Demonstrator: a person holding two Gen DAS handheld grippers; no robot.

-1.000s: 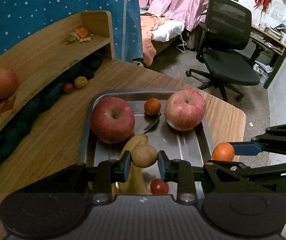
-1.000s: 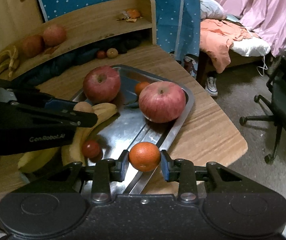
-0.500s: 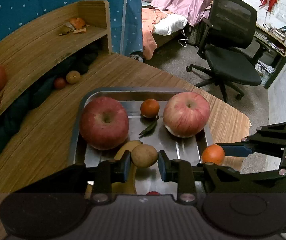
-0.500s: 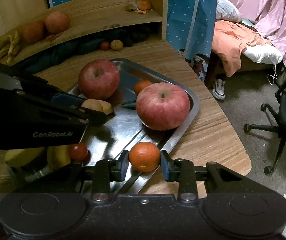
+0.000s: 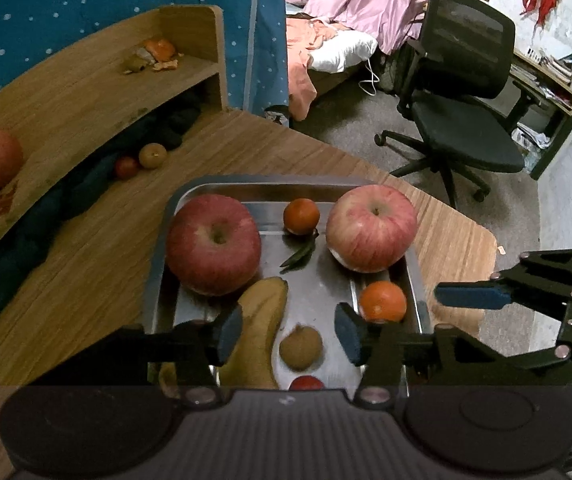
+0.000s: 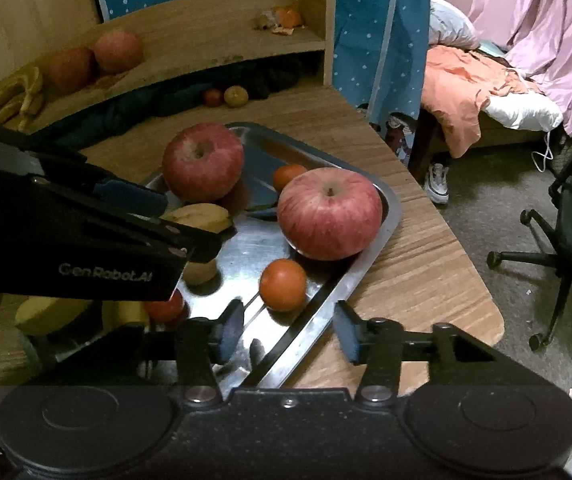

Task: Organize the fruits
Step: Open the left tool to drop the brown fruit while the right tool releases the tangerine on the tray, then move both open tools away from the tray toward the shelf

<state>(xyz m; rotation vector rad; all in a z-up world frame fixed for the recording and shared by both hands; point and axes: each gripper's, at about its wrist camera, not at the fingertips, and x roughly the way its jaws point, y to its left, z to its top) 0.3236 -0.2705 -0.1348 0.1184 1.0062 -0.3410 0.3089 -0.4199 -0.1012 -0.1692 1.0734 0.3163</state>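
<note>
A metal tray on the wooden table holds two red apples, a small orange, a banana, a green leaf and a cherry tomato. My left gripper stands open above a small brown fruit lying on the tray. My right gripper is open too, just behind an orange that rests on the tray near its rim.
A curved wooden shelf at the back carries apples, bananas and orange peel. A tomato and a small brown fruit lie beside dark cloth beneath it. Beyond the table edge stands an office chair.
Both grippers have opened. The brown fruit left my left gripper and now lies on the tray; the orange left my right gripper and sits on the tray by the rim.
</note>
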